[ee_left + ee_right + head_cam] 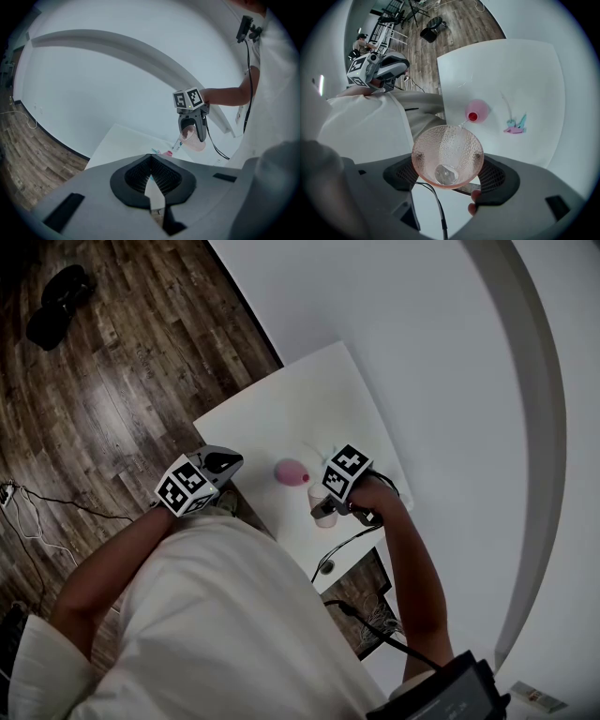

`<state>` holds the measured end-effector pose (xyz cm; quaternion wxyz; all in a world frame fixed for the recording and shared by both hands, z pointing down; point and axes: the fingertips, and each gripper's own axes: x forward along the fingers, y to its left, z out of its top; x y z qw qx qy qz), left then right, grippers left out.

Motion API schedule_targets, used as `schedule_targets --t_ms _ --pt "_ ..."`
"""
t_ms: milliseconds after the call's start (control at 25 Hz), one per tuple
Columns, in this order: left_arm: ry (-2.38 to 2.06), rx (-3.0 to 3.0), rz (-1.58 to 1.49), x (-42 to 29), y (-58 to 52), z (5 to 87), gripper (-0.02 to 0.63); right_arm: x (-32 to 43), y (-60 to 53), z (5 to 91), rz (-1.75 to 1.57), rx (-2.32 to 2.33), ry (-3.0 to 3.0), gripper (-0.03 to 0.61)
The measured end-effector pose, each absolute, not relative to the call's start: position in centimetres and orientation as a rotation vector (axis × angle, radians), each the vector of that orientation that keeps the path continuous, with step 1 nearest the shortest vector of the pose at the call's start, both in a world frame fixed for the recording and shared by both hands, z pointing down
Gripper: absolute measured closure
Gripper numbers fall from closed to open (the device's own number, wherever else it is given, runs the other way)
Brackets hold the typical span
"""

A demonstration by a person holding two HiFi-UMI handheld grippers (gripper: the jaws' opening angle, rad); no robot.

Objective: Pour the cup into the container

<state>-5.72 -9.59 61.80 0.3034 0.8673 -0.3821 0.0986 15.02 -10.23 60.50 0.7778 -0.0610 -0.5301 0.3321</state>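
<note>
On the left, the left gripper (228,463) is hanging off the table's (281,409) near left edge, over the wooden floor (112,362). Its jaws are pressing together with nothing between them.

Further right, the container (476,111) is sitting on the table toward the near edge, about midway along it. It is showing as a small, rounded pink body with a red mouth turned up toward the cup.

Just right of it, the right gripper (193,126) is clamping the cup (447,157) from both sides, its pads pressing on the wall below the rim. The cup is hanging in the air above the table, just beside the container and not touching it. It is tilting steeply, its open mouth leaning toward the red opening. The cup is pale pink and see-through, flaring from a small round base to a wide rim, with tiny raised dimples covering its wall. A little clear liquid is pooling at the base. A thin clear thread appears to be running from the lip down into the container's mouth.

Right of the container, nearer the table's right edge, a small pink and teal thing (514,125) is lying flat.
</note>
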Motion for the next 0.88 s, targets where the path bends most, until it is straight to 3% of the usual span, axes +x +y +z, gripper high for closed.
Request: schedule_targets --t_ms 880 --pt "-1.022 2.292 0.25 -5.51 -9.39 61.73 0.603 15.2 -11.06 60.51 0.715 -0.143 -1.126 0.206"
